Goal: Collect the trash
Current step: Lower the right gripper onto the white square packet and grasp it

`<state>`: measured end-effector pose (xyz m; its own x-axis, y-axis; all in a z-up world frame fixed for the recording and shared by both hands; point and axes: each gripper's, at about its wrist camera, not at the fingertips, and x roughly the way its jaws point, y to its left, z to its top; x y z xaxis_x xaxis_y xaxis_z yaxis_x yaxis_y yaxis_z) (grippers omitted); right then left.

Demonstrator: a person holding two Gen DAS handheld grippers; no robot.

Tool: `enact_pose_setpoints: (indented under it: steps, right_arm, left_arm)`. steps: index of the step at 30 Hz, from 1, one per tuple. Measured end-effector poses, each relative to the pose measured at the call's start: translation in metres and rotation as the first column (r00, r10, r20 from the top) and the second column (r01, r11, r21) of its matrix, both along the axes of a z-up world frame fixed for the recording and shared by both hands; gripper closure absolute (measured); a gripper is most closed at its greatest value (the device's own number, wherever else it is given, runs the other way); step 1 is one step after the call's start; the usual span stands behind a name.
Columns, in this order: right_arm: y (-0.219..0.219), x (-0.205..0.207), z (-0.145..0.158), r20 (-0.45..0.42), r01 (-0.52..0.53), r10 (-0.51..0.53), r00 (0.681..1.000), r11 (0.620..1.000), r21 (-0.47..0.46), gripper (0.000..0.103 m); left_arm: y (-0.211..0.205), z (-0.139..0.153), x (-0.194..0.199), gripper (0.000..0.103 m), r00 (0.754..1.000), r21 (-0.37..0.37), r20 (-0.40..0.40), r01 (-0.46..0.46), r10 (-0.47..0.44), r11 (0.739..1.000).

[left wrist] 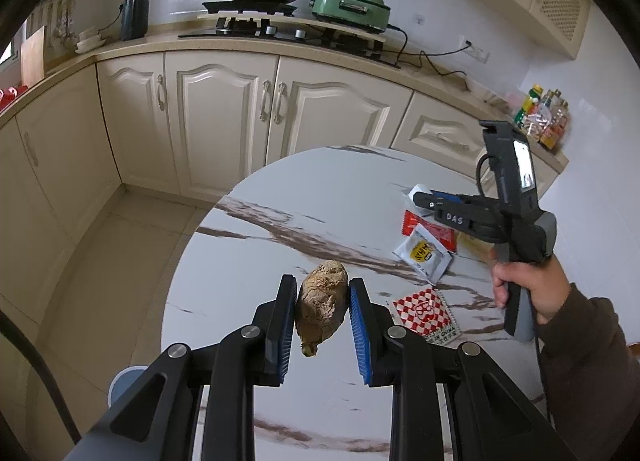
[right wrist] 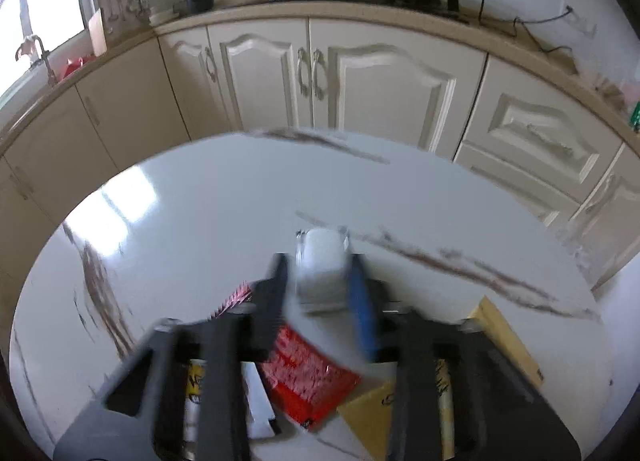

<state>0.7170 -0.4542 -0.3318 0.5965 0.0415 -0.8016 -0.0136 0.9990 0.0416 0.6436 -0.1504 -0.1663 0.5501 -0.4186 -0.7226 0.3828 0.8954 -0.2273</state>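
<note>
We are holding the left gripper [left wrist: 322, 303] angled downward, its jaws pressing on a brown lump [left wrist: 321, 307]; our right hand [left wrist: 528, 289] is gripping the right gripper [right wrist: 320, 281] by its handle, sleeve covering the wrist; its jaws are sitting close about a small white object [right wrist: 322, 265], contact too blurred to judge.

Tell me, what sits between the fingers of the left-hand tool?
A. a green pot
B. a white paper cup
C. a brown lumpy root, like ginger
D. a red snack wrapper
C: the left gripper has its fingers either side of a brown, knobbly ginger-like root.
</note>
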Motion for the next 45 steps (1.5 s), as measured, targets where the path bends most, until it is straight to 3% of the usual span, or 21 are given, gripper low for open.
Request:
enact_pose_setpoints:
  steps: [5, 12, 14, 25, 34, 39, 45]
  right_arm:
    - [0.005, -0.009, 0.007, 0.012, -0.008, 0.008, 1.0, 1.0, -0.018, 0.085]
    - [0.032, -0.055, 0.057, 0.059, -0.037, 0.037, 0.998, 0.999, -0.012, 0.086]
    - [0.041, -0.067, 0.064, 0.032, -0.025, 0.025, 0.999, 1.0, -0.013, 0.086]
    - [0.082, -0.161, 0.031, -0.087, -0.094, 0.096, 0.992, 0.995, 0.032, 0.086]
    - [0.09, -0.159, 0.025, -0.073, -0.082, 0.084, 0.994, 0.996, 0.037, 0.084]
    - [0.099, -0.152, 0.013, -0.104, -0.079, 0.077, 0.992, 0.997, -0.022, 0.082]
    - [0.108, -0.165, 0.025, -0.04, -0.074, 0.071, 0.997, 0.995, -0.069, 0.086]
  left_arm:
    - [0.007, -0.005, 0.002, 0.081, 1.0, -0.011, -0.016, -0.012, 0.012, 1.0]
    - [0.03, -0.001, -0.016, 0.081, 0.999, -0.032, -0.016, -0.035, 0.034, 0.999]
    - [0.039, 0.0, -0.025, 0.081, 0.999, -0.033, -0.016, -0.044, 0.044, 0.998]
    - [0.078, 0.006, -0.082, 0.081, 0.999, -0.04, 0.002, -0.043, 0.043, 0.998]
    - [0.072, 0.012, -0.095, 0.08, 1.0, -0.067, -0.011, 0.0, -0.001, 0.998]
    - [0.069, 0.011, -0.094, 0.08, 1.0, -0.081, -0.023, 0.014, -0.016, 0.997]
    - [0.071, 0.007, -0.094, 0.081, 0.999, -0.116, -0.034, 0.014, -0.018, 0.993]
